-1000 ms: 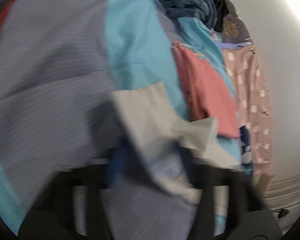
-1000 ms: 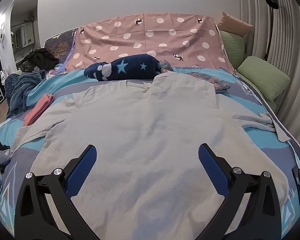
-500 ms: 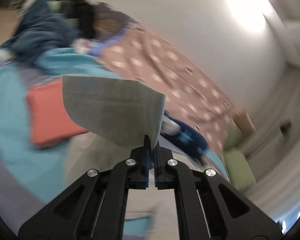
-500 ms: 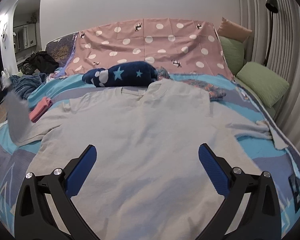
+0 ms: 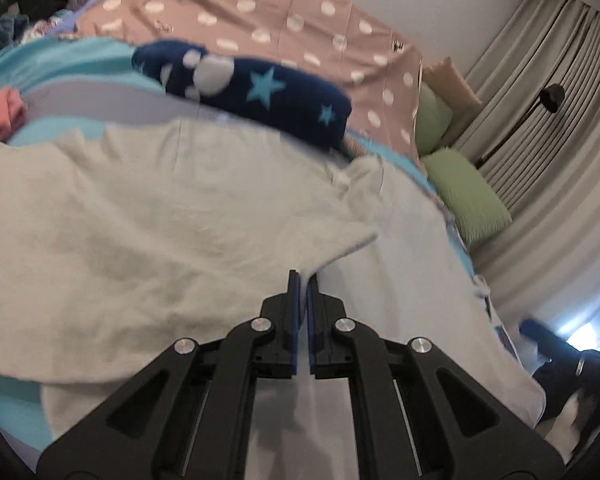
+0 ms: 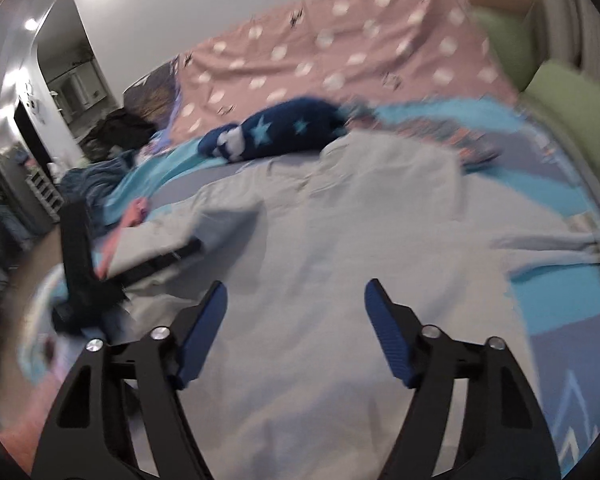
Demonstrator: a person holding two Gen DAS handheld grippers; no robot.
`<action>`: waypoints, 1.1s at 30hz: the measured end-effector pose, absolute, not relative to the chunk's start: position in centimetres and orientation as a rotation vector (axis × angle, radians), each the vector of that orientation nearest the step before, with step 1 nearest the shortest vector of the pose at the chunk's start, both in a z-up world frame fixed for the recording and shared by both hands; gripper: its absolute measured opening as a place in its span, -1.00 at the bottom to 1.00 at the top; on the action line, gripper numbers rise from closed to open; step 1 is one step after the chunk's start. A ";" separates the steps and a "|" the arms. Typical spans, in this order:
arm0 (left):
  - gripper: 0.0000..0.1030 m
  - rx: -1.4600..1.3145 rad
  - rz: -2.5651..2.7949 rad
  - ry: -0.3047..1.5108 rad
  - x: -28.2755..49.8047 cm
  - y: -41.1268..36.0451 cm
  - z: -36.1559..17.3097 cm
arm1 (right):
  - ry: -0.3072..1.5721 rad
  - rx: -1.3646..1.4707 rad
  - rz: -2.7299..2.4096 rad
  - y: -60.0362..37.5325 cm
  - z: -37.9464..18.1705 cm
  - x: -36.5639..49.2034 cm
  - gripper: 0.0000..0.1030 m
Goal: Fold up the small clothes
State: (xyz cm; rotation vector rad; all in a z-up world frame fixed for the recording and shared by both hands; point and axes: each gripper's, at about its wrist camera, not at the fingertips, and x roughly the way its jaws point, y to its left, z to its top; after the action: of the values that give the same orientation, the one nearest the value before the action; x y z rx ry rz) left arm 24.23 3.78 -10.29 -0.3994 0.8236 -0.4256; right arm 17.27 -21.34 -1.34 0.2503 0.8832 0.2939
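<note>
The left gripper point(image 5: 303, 276) pinched the grey T-shirt's sleeve point(image 5: 332, 236) over its body; released askew, it might bunch.

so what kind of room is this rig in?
Almost certainly a bedroom: the shirt lies spread on a bed with green pillows at its head, curtains beside it, and more clothes heaped at the bed's far side.

Both wrist views sit low and close over the grey shirt point(image 5: 172, 216) point(image 6: 340, 240), facing the bedhead at 12 o'clock. Both share the star-print blanket point(image 5: 260, 88) point(image 6: 284, 128); the left camera looks from the 9 o'clock side.
</note>
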 end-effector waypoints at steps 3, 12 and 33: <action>-0.94 -0.397 -0.428 0.839 24.5 3.5 -11.1 | 1.001 0.293 0.319 -19.7 -2.6 21.7 0.39; -0.94 -0.426 -0.461 0.825 23.4 3.9 -11.2 | 1.278 0.434 0.439 -14.2 -7.2 30.1 0.39; -0.94 -0.250 -0.684 0.711 22.0 -7.1 -2.9 | 0.930 0.319 0.286 -24.2 1.0 28.1 -0.96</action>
State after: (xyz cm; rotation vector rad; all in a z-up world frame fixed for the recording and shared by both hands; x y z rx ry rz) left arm 21.97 -7.15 -2.89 -0.2503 0.7110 -0.6837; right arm 28.13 -24.20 0.99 0.3191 0.9297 0.2862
